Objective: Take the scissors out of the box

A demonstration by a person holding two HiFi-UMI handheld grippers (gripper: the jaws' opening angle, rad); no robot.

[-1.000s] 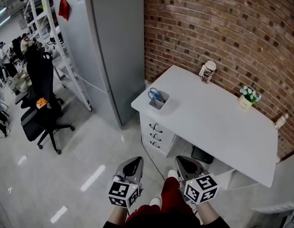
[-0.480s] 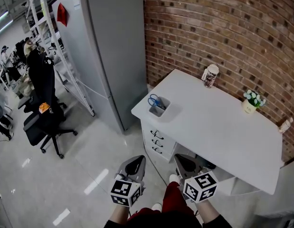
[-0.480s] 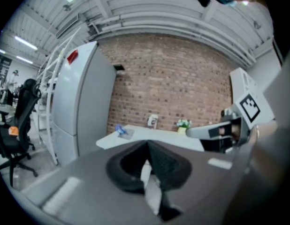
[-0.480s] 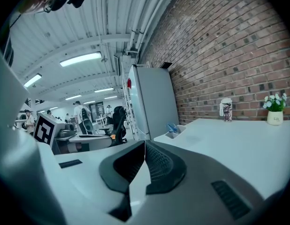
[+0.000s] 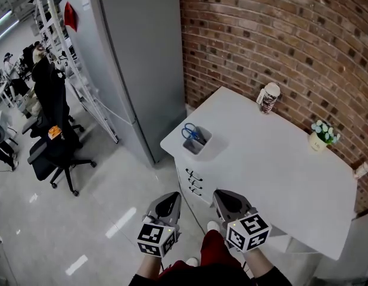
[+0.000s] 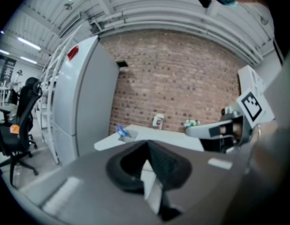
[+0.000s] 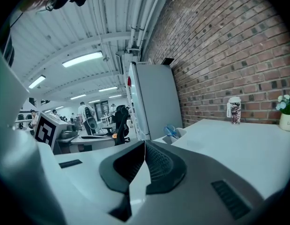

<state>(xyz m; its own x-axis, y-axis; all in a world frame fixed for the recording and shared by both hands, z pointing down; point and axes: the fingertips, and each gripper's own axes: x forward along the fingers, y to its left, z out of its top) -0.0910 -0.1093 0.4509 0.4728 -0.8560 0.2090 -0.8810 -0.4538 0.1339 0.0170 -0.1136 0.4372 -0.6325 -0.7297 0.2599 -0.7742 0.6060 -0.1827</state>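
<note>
Scissors [image 5: 193, 132] stand in a box [image 5: 197, 145] at the table's [image 5: 273, 165] left corner; left gripper [image 5: 168, 202] and right gripper [image 5: 227, 200], jaws closed and empty, hover before its edge.

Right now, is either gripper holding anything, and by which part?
Nothing is held: the left gripper and right gripper are shut and empty; the scissors sit in the box.

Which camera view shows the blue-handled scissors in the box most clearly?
The head view: it looks down on the scissors standing handles-up in the box at the corner of the desk. The right gripper view shows them small, from the side; the left gripper view shows only a blurred blue speck.
</note>
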